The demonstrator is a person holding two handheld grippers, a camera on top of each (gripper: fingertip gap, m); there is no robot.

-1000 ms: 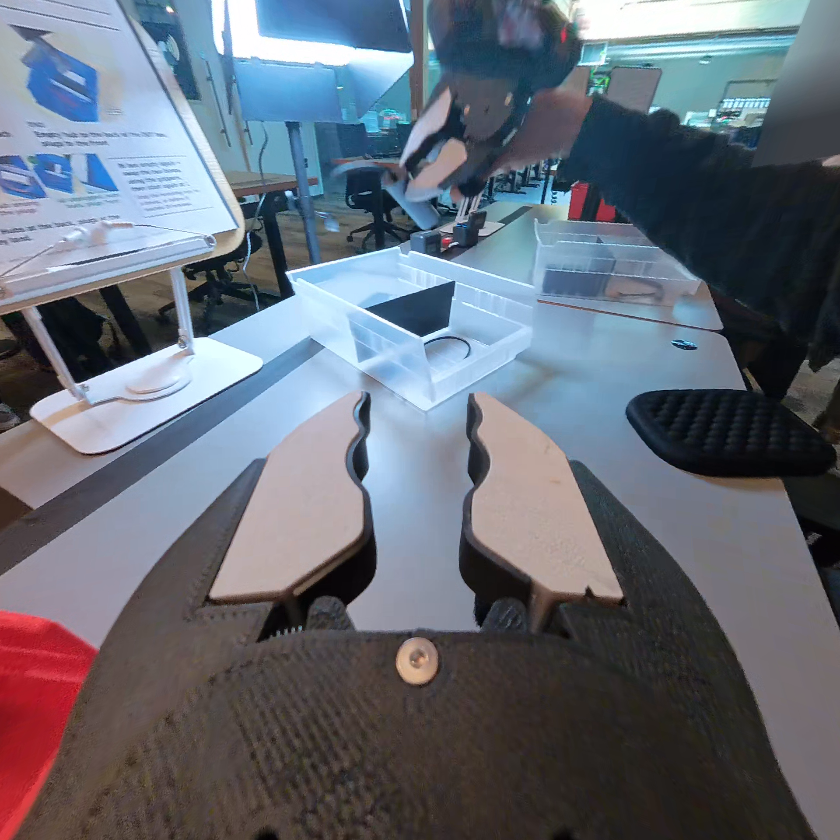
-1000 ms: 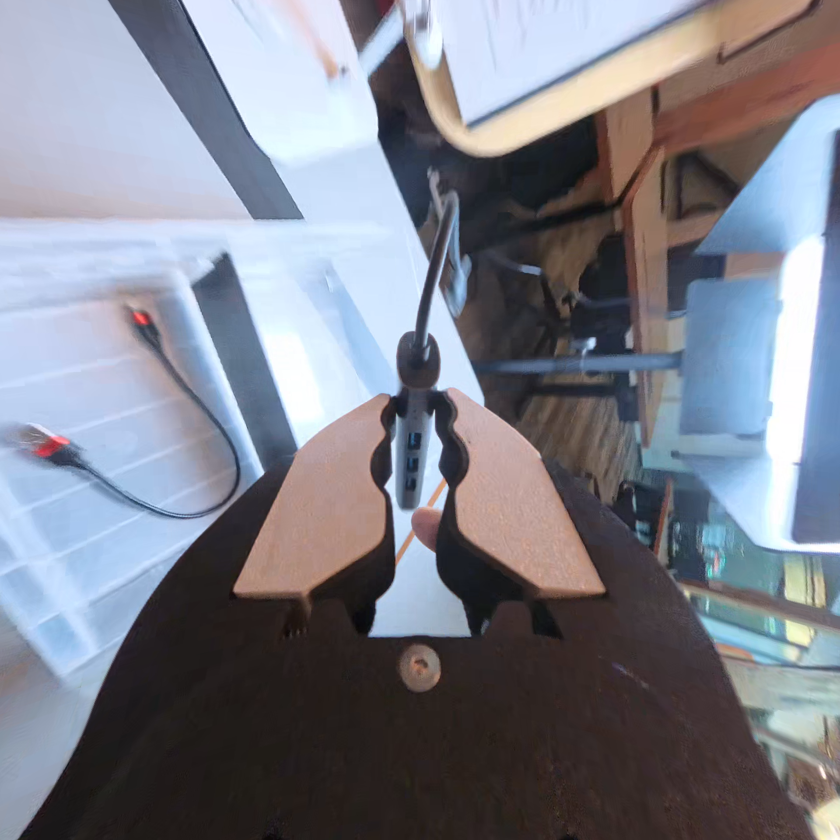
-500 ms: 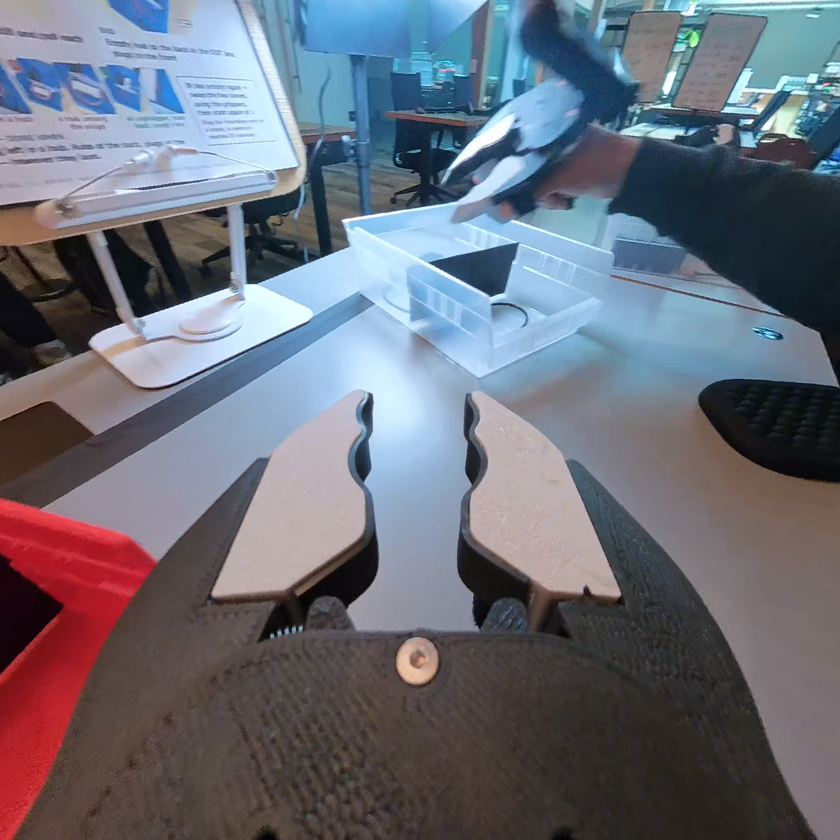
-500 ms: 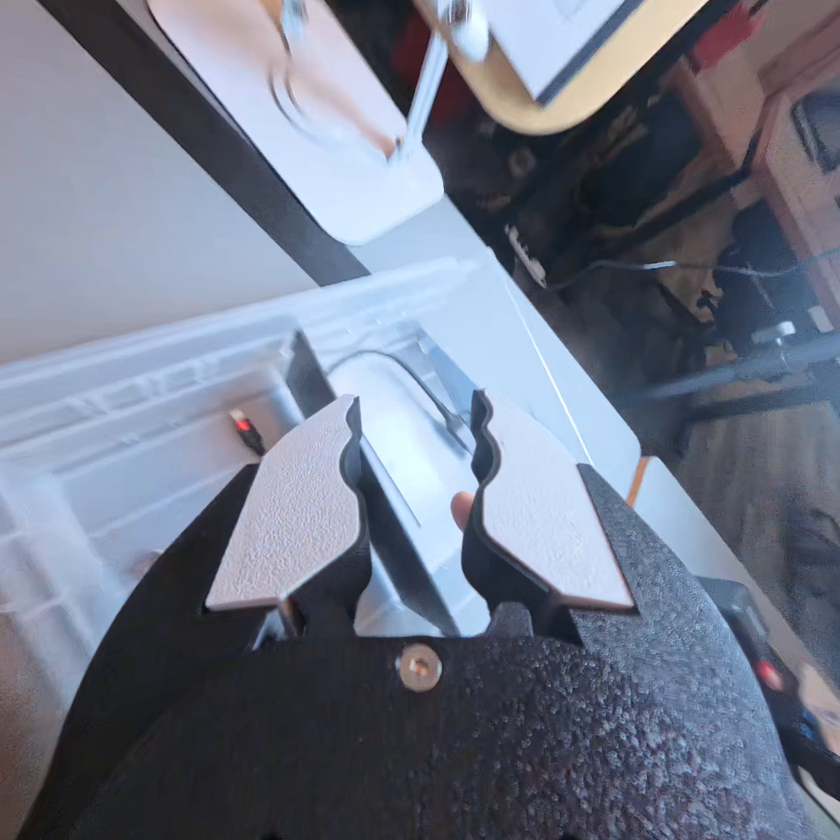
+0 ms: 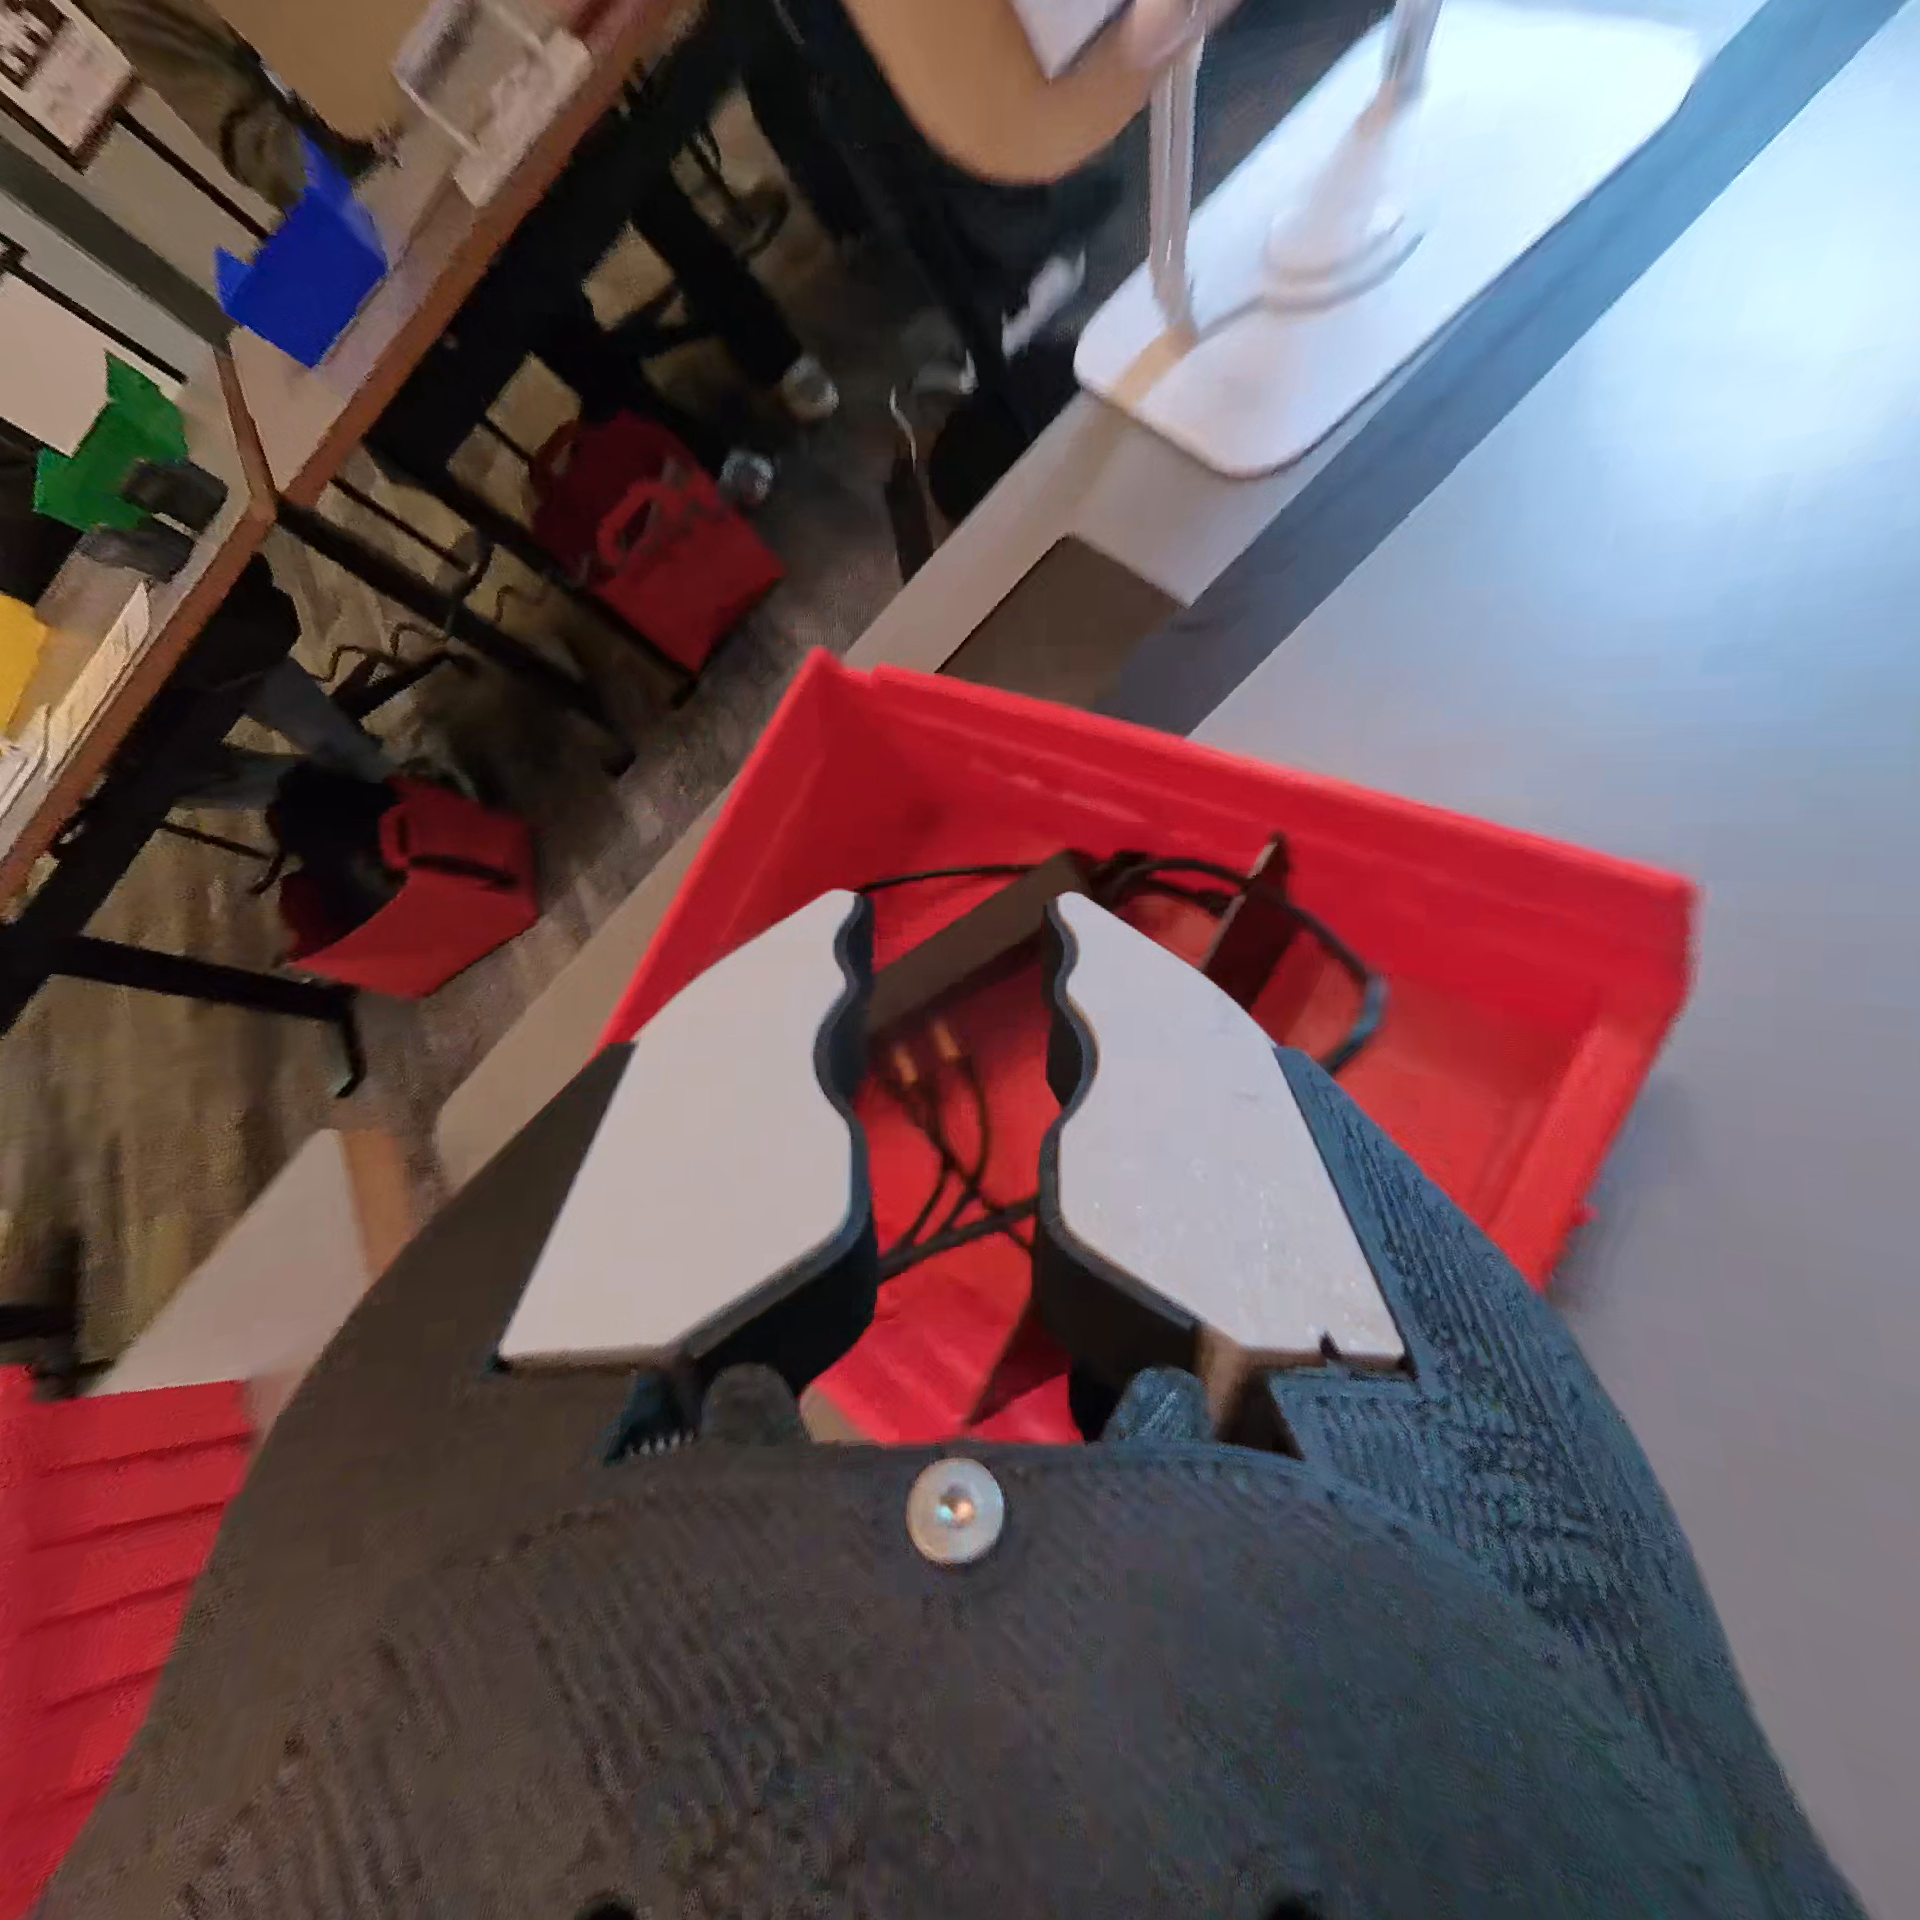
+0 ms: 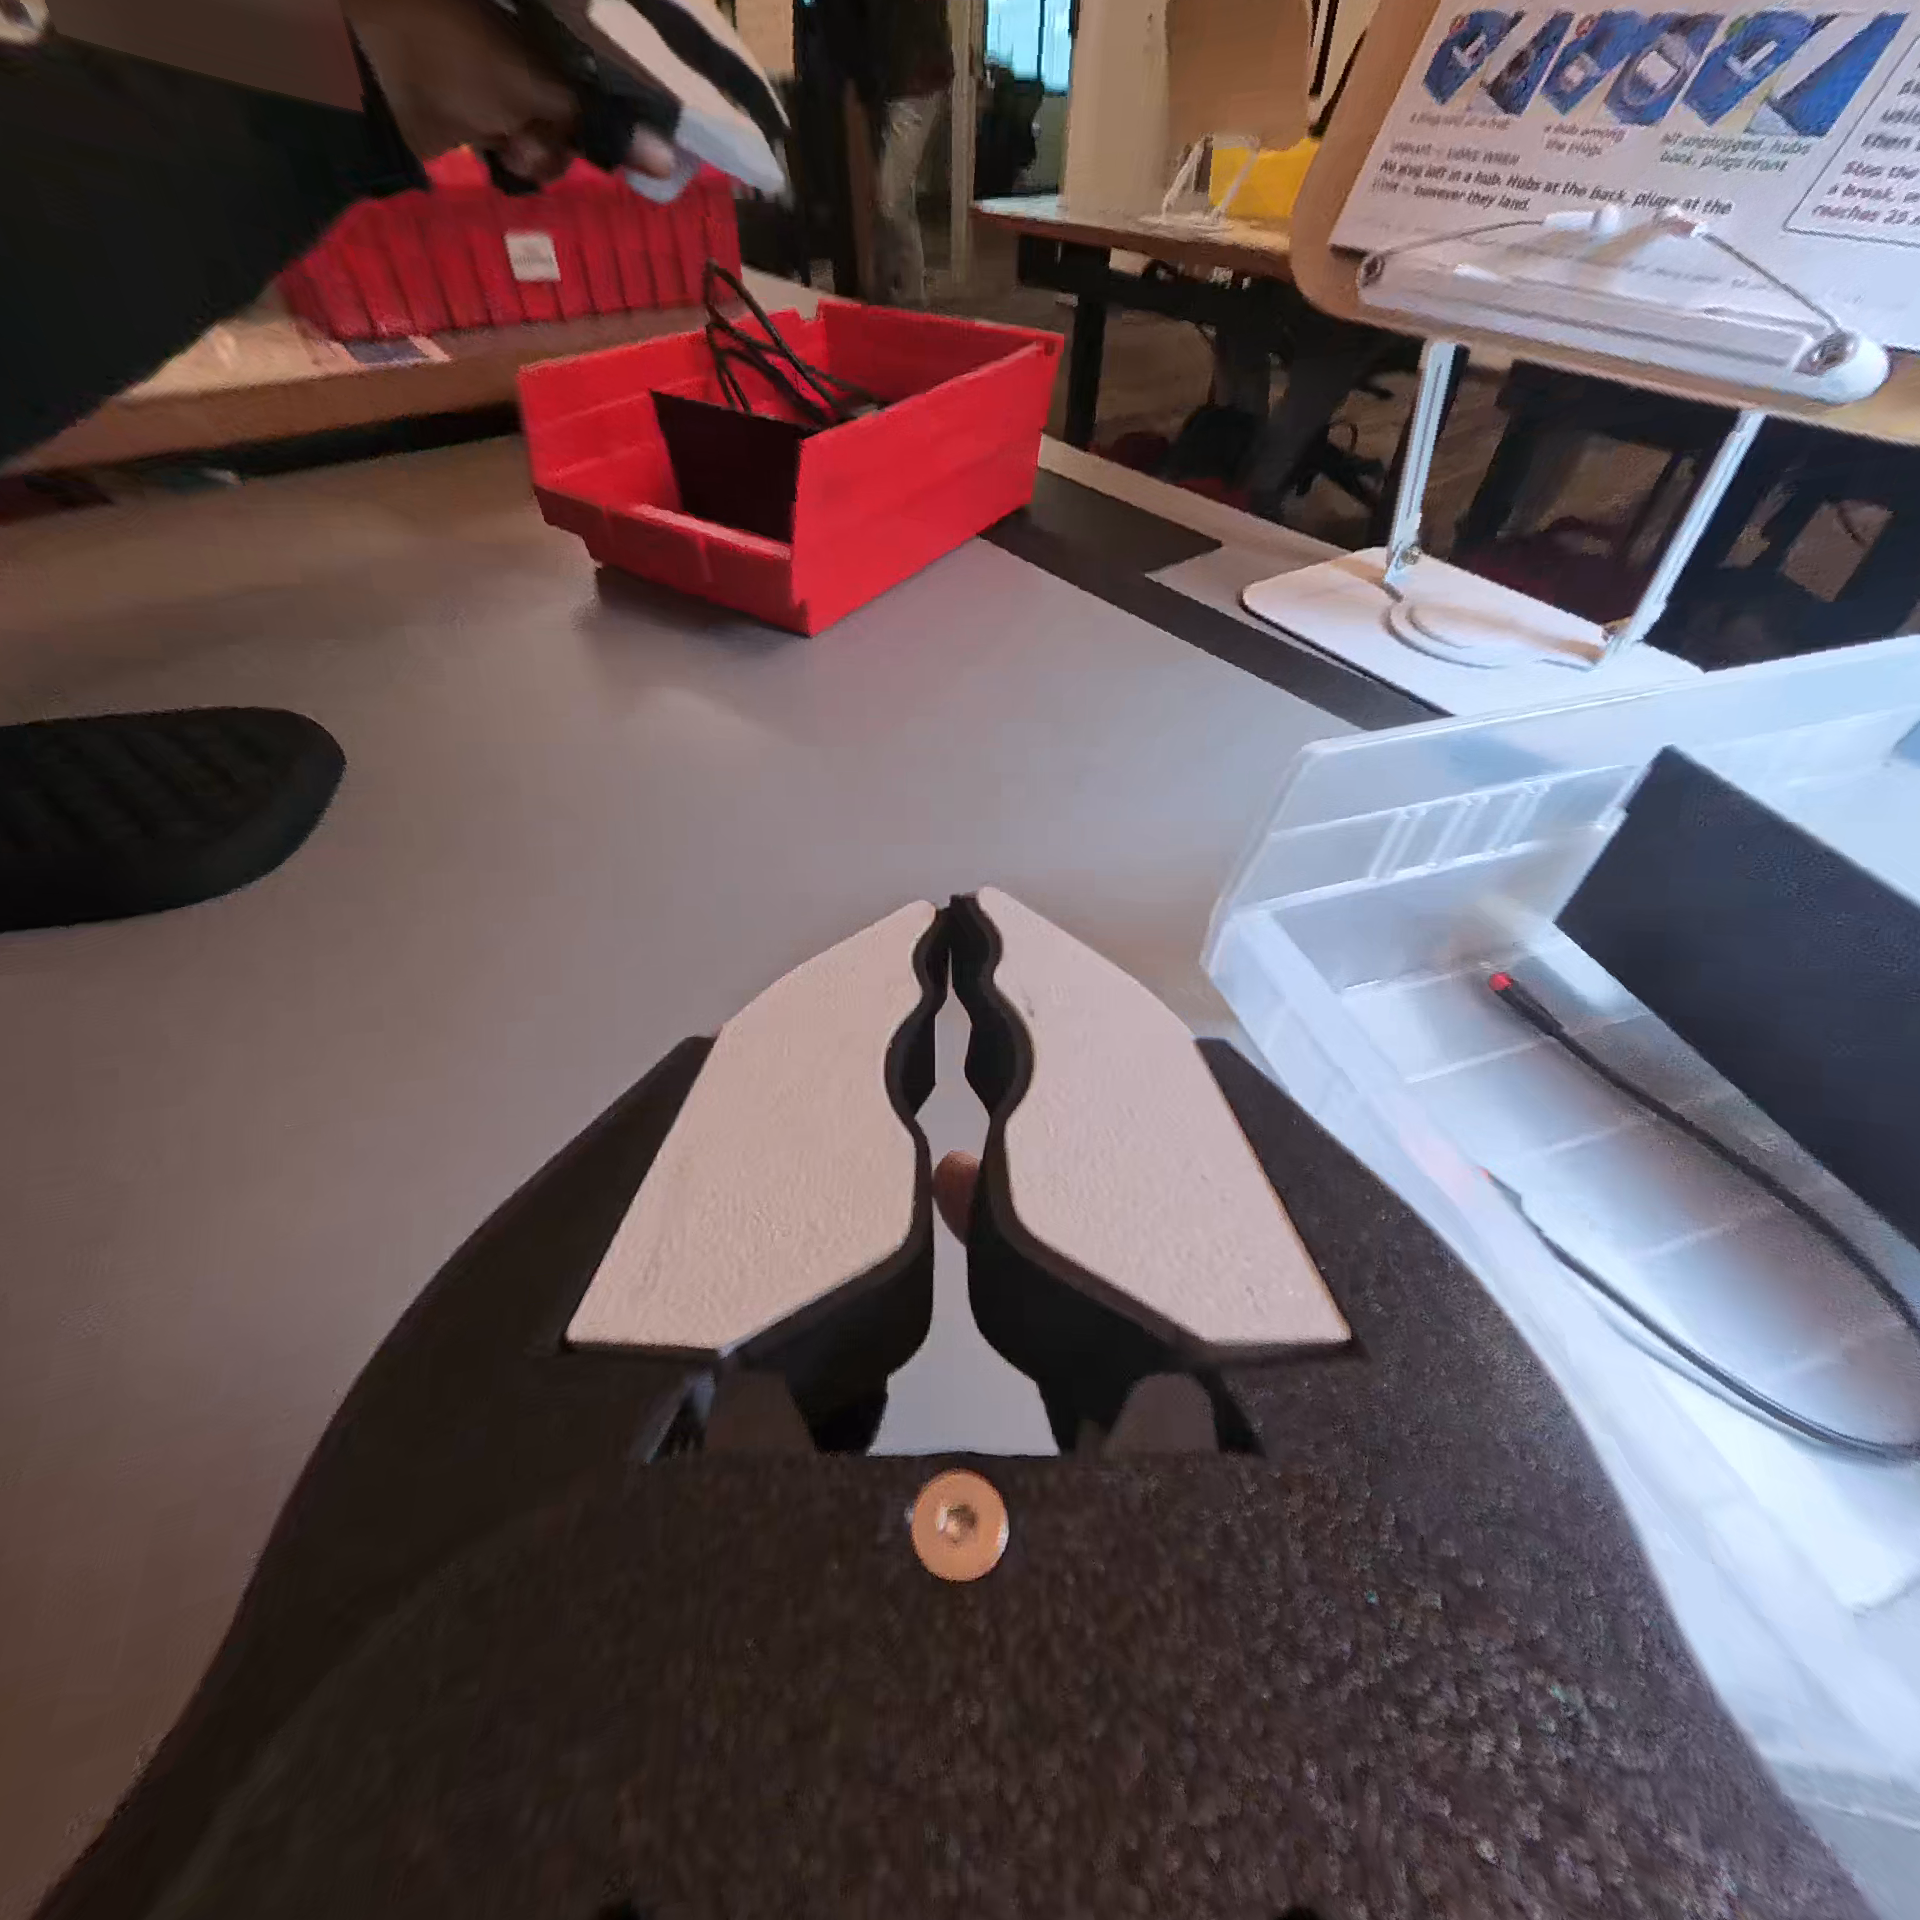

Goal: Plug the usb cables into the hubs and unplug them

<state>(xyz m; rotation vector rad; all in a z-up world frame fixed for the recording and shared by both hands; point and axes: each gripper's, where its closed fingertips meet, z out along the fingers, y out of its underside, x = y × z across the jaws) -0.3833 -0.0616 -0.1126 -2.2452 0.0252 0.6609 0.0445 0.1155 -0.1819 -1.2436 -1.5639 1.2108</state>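
In the left wrist view my left gripper (image 5: 951,914) is open and empty, tilted down over a red bin (image 5: 1351,821). The bin holds black usb cables (image 5: 935,1143) with gold-tipped plugs and a dark divider (image 5: 1252,914). In the right wrist view my right gripper (image 6: 951,914) is shut and empty, low over the grey table. A clear bin (image 6: 1351,852) lies just to its right with a black cable (image 6: 1662,1122) with a red plug and a black divider (image 6: 1766,935). The red bin (image 6: 810,447) is far ahead, with the left gripper (image 6: 727,135) above it.
A black wrist pad (image 6: 145,810) lies at the table's left. A white stand (image 6: 1455,613) holding an instruction sheet stands at the back right, also in the left wrist view (image 5: 1299,353). Another red bin (image 6: 499,260) sits on a farther table. The table edge (image 5: 935,623) runs beside the red bin. About 45 centimeters separates my left fingertips from my right.
My right gripper let go of the grey hub over the clear bin, swung left and shut empty. My left gripper swung left from the table's middle to over the red bin.
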